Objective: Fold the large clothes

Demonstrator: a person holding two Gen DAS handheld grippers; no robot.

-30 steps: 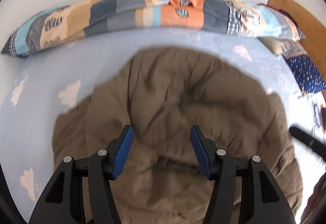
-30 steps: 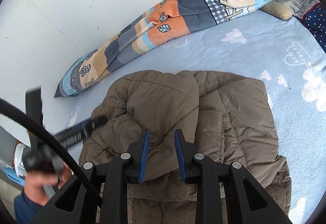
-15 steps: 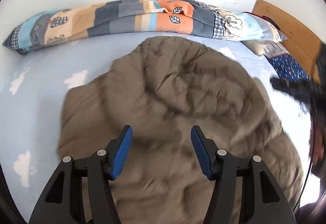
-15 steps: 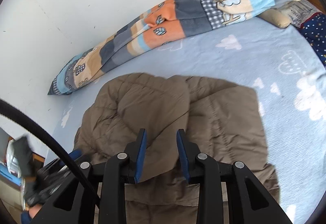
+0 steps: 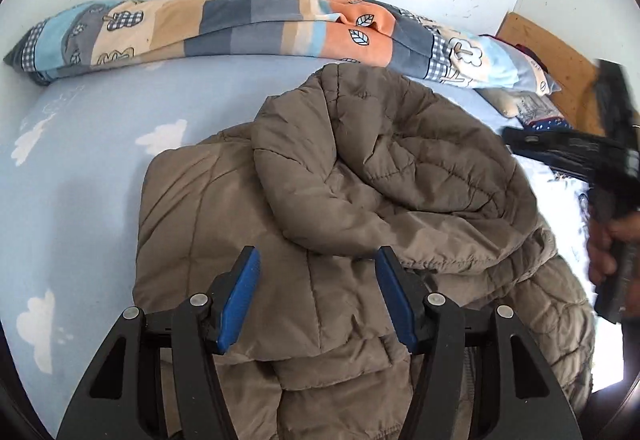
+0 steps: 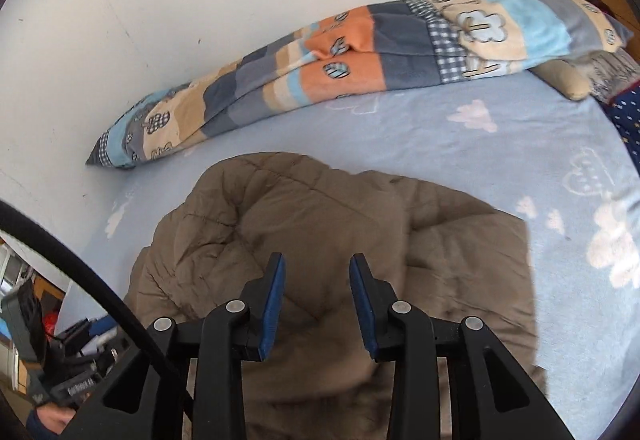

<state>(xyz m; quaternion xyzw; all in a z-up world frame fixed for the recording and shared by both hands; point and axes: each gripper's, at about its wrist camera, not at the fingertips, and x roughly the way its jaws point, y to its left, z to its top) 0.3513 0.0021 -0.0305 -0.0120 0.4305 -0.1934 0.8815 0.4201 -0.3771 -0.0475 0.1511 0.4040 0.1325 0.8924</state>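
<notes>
Left gripper [image 5: 318, 294] hangs spread wide over the brown padded jacket [image 5: 360, 200], which lies bunched on the blue cloud-print sheet [image 5: 92, 168]. Right gripper [image 6: 317, 306], jaws parted and holding nothing, hovers above the same jacket [image 6: 328, 224], near a patchwork blanket [image 6: 360, 56] by the wall

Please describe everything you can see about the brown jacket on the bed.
The brown jacket is a puffy quilted coat of smooth, padded-looking fabric. It lies crumpled and partly folded on the blue cloud-print sheet, one thick part doubled over the flatter body. Its far edge ends near the patchwork blanket. Both grippers hover open above it; neither holds it.
</notes>
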